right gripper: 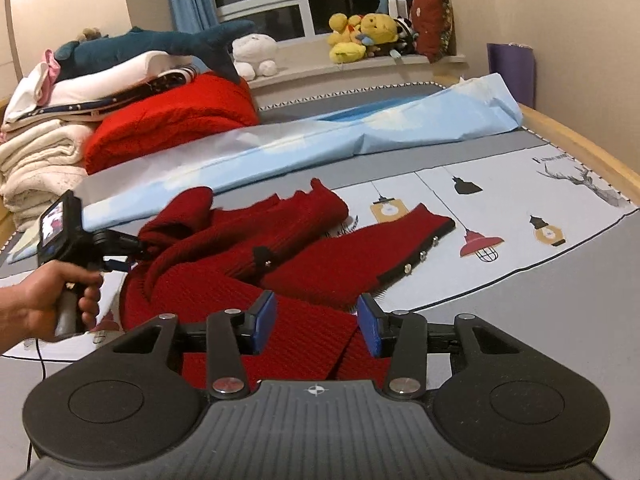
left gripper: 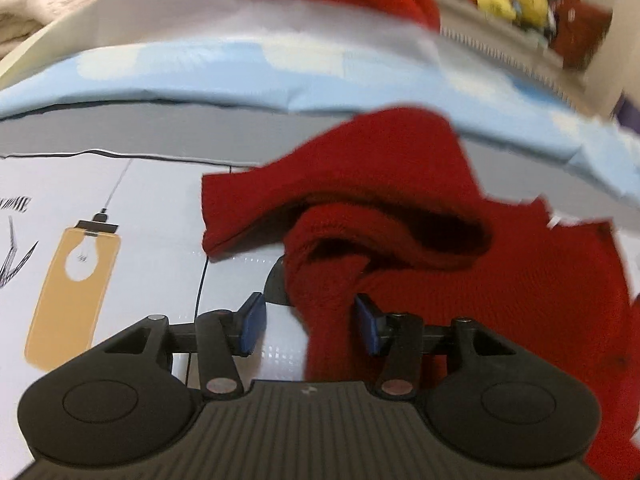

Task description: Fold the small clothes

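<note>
- My right gripper (right gripper: 317,322) has its jaws spread wide with nothing pinched; the near edge of the red knit cardigan (right gripper: 248,264) lies on the bed right under and between my blue pads (right gripper: 265,322).
- My left gripper (left gripper: 311,322) also has its jaws apart. A bunched fold of the cardigan (left gripper: 400,240) hangs down through the gap, pressed up near the right-hand pad (left gripper: 370,330), but the left pad isn't touching it, so I wouldn't call that a grip.
- From the right wrist view, my left hand (right gripper: 44,300) is off to the left of my right jaws, wrapped around the other gripper's handle (right gripper: 70,312), its nose poked into the left end of the cardigan.
- The cardigan sprawls crumpled across the bed sheet (right gripper: 500,208) just ahead of my right jaws, one panel with black trim and metal snaps (right gripper: 420,256) stretching ahead and to the right.
- The sheet's printed with lamps, including a red one (right gripper: 480,244) right of that panel.
- Past the cardigan, a light blue sheet (right gripper: 360,136) runs across the bed.
- Further back on the left: a red blanket (right gripper: 172,124) beside a stack of cream bedding (right gripper: 44,168), with a blue shark plush (right gripper: 160,44) on top.
- Farthest out, yellow plush toys (right gripper: 360,36) sit on the windowsill.
</note>
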A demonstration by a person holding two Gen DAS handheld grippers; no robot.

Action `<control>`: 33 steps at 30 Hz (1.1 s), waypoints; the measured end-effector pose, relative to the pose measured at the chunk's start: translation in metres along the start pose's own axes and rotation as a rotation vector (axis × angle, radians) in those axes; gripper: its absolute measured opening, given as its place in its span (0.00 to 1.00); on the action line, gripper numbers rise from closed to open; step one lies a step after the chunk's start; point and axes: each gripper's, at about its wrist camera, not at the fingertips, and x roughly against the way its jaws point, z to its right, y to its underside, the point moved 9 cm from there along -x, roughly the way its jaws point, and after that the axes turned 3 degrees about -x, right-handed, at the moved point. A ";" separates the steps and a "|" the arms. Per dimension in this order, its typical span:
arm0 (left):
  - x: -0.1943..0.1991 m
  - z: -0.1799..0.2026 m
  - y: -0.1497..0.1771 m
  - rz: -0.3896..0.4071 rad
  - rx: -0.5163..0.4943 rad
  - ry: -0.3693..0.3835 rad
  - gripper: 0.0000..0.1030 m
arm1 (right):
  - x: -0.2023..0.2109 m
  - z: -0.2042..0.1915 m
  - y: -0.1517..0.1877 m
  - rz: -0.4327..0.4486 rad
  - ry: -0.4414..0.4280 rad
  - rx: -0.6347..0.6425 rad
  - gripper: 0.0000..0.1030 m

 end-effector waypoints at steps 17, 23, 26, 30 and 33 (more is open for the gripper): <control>0.155 -0.198 0.030 0.121 0.157 -0.179 0.37 | -0.016 -0.008 0.009 -0.040 0.026 0.013 0.48; 0.229 -0.164 0.114 0.042 0.270 0.025 0.37 | -0.026 -0.016 0.022 -0.104 -0.010 -0.028 0.51; 0.223 -0.125 0.156 -0.026 0.354 0.147 0.37 | -0.032 -0.023 0.030 -0.144 -0.018 -0.056 0.51; 0.185 -0.067 0.197 -0.136 0.306 0.224 0.37 | -0.037 -0.031 0.040 -0.181 -0.030 -0.104 0.51; 0.167 -0.029 0.200 -0.178 0.270 0.323 0.42 | -0.041 -0.030 0.048 -0.209 -0.017 -0.135 0.51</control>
